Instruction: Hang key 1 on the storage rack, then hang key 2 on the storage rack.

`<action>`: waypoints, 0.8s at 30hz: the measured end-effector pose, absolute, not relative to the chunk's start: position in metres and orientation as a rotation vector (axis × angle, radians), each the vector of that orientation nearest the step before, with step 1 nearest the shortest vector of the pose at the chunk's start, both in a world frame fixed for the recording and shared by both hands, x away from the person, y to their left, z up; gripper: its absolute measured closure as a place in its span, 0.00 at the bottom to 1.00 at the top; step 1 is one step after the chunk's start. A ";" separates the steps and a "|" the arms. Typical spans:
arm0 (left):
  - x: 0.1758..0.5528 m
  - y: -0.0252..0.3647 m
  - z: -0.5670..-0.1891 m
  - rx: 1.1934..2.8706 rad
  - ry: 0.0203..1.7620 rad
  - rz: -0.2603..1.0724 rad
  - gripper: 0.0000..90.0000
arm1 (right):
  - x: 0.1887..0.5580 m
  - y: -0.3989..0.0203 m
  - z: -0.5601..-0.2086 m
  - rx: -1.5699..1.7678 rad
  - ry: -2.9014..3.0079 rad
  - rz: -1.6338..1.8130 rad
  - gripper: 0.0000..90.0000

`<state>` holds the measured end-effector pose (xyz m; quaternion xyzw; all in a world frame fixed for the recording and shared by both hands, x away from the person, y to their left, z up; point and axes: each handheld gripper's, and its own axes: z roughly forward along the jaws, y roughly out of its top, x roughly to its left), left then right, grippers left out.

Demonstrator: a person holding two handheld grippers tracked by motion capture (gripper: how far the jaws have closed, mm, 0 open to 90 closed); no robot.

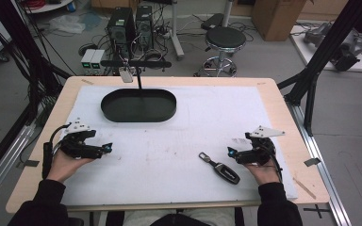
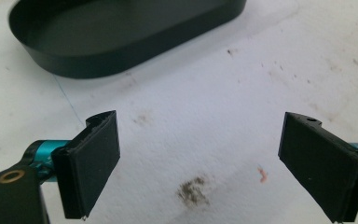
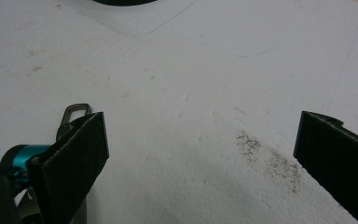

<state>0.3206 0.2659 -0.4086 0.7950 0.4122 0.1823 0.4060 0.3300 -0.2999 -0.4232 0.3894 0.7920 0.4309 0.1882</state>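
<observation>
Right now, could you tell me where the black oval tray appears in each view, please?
High view: black oval tray at upper centre of the white mat.
Left gripper view: tray at top left, beyond the open jaws.
Right gripper view: a sliver of its rim at the top edge.
Shared landmark: the white mat.

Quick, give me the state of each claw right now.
Left claw: open, nothing between its jaws, over the white mat.
Right claw: open, holding nothing; the car key lies on the mat just beside it.
</observation>
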 end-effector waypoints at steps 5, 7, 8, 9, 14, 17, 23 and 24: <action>0.316 0.264 -0.414 2.006 1.043 0.461 0.14 | 0.330 -0.299 -0.424 1.091 2.235 1.203 0.02; 0.314 0.265 -0.415 2.007 1.041 0.461 0.14 | 0.330 -0.299 -0.424 1.091 2.235 1.202 0.02; 0.313 0.265 -0.416 1.995 1.048 0.464 0.14 | 0.330 -0.299 -0.424 1.090 2.239 1.201 0.02; 0.312 0.265 -0.417 1.987 1.046 0.466 0.14 | 0.330 -0.299 -0.424 1.091 2.239 1.198 0.02; 0.306 0.269 -0.422 1.967 1.056 0.468 0.14 | 0.330 -0.297 -0.423 1.092 2.246 1.215 0.02; 0.302 0.272 -0.425 1.952 1.066 0.470 0.14 | 0.331 -0.292 -0.420 1.077 2.261 1.211 0.02; 0.296 0.276 -0.428 1.956 1.076 0.474 0.14 | 0.332 -0.276 -0.416 1.039 2.317 1.212 0.02; 0.295 0.276 -0.429 1.951 1.079 0.474 0.14 | 0.332 -0.273 -0.416 1.033 2.331 1.206 0.02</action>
